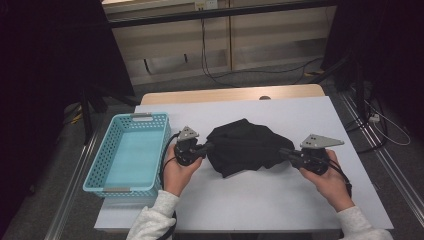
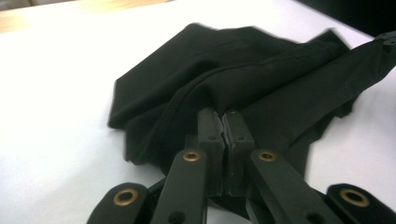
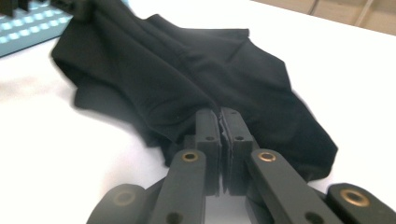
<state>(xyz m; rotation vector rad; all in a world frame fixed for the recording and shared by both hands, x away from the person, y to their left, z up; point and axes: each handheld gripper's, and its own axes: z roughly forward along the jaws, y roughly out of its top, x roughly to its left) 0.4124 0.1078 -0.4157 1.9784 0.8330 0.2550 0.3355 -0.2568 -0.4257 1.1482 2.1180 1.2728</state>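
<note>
My left tool (image 1: 206, 148) is clamped tight on the left edge of the black cloth (image 1: 245, 146), and my right tool (image 1: 286, 153) pinches the cloth's right edge just as firmly, nothing else between the pads. The cloth lies bunched between them on the white tabletop (image 1: 280, 200), partly lifted at both ends. Farther left sits the blue basket (image 1: 98, 165), well apart from the cloth.
</note>
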